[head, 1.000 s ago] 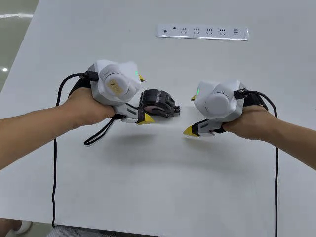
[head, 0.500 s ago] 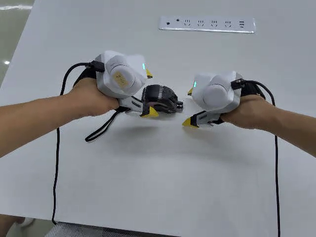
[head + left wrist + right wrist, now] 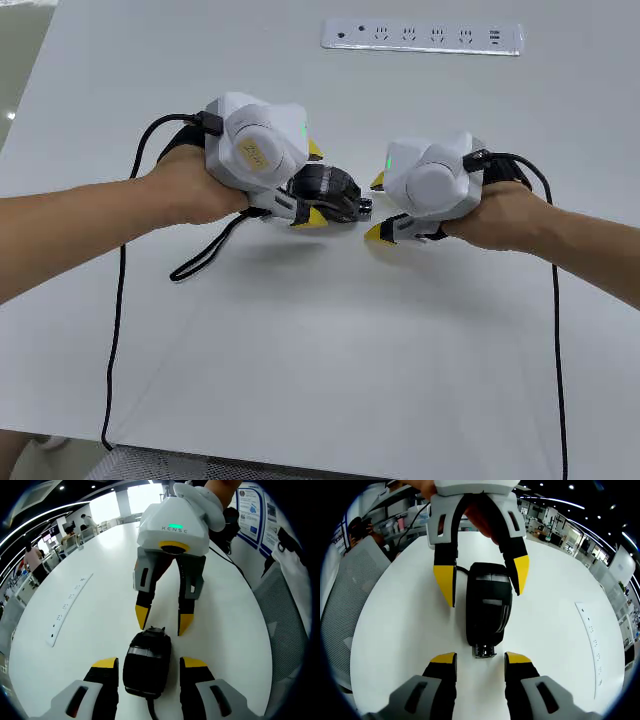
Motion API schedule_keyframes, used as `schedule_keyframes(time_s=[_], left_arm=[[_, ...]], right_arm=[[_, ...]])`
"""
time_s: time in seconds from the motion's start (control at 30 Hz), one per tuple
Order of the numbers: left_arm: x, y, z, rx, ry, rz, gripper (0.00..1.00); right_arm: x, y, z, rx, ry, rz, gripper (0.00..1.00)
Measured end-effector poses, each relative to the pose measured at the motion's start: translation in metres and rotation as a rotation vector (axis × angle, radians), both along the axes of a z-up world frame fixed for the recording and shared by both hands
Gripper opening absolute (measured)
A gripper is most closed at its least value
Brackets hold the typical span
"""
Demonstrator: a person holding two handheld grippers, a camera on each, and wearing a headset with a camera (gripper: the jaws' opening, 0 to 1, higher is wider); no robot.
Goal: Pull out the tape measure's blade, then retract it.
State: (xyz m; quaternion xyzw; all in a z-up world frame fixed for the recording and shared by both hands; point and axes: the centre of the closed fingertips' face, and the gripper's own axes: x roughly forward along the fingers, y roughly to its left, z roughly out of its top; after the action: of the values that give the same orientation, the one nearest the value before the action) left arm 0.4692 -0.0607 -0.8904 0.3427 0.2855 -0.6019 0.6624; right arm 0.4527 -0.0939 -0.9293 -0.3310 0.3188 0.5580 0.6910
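Risk: right hand-held gripper (image 3: 378, 207) (jaws apart, mid-frame) closing short of blade hook (image 3: 483, 651), slipping off; left hand-held gripper (image 3: 316, 184) clamps tape measure (image 3: 336, 192).

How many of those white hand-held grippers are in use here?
2. The left hand-held gripper holds the tape measure; the right hand-held gripper faces its blade end, open.

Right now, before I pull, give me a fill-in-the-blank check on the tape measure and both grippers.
The left gripper is ___ on the tape measure. The right gripper has its jaws ___, flanking the blade hook. The hook is not yet pulled ___.
Missing words: shut; open; out.
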Motion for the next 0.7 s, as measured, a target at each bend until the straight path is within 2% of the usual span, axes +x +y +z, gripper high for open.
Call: schedule_keyframes(time_s=[0.2,0.7], left_arm=[[-0.0013,-0.0037,-0.0014,0.000,0.000,-0.022,0.43],[0.0022,-0.0047,0.0000,-0.007,-0.010,-0.037,0.34]], right_arm=[[-0.0009,0.0005,-0.0021,-0.002,-0.005,0.028,0.31],[0.0043,0.0029,-0.0032,0.012,-0.011,0.031,0.20]])
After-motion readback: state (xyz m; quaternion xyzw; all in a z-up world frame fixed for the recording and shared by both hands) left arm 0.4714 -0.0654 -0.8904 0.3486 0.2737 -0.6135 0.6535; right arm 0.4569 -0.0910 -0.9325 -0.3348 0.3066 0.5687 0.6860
